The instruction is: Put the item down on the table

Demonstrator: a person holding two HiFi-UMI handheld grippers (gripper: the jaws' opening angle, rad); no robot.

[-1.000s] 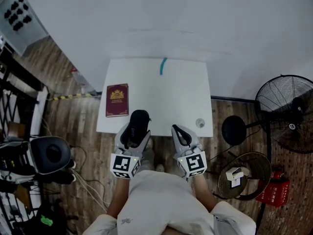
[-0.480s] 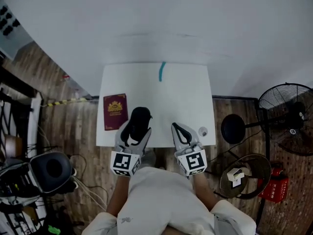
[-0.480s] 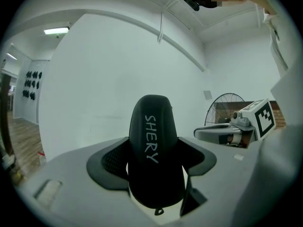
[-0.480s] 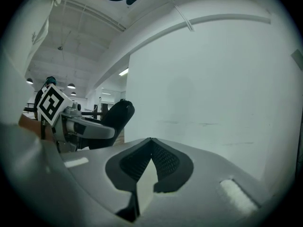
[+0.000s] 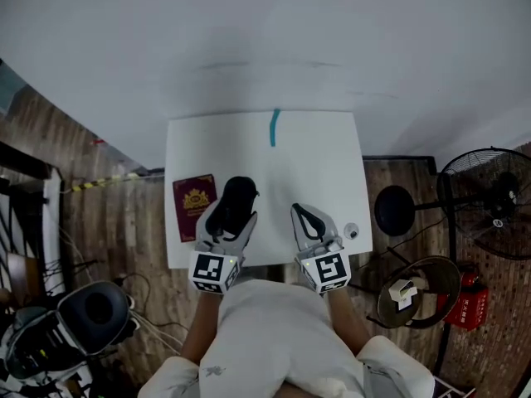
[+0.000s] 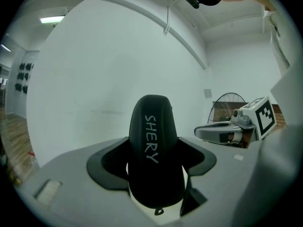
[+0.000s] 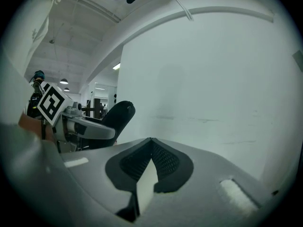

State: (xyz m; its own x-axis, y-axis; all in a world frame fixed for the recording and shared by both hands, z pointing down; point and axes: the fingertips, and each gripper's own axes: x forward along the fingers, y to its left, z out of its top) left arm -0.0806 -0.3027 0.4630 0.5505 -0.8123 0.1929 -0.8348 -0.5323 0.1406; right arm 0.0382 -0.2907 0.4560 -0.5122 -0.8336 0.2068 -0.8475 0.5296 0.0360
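Note:
A black oval case (image 5: 234, 204) printed "SHERY" (image 6: 151, 141) is clamped upright between the jaws of my left gripper (image 5: 226, 226). It hangs over the near left part of the white table (image 5: 315, 164), just right of a dark red booklet (image 5: 194, 208). My right gripper (image 5: 297, 215) is beside it over the table's near edge. Its jaws meet at the tips with nothing between them (image 7: 151, 141). The right gripper view also shows the case (image 7: 118, 115) at its left.
A teal stick (image 5: 274, 128) lies at the table's far edge and a small round object (image 5: 353, 231) near its right front corner. Right of the table are a black stool (image 5: 394, 210), a standing fan (image 5: 489, 201) and a round basket (image 5: 415, 293). A white wall rises behind the table.
Both grippers have moved forward from the table's near edge to over its surface, the left one carrying the case. The jaws look unchanged.

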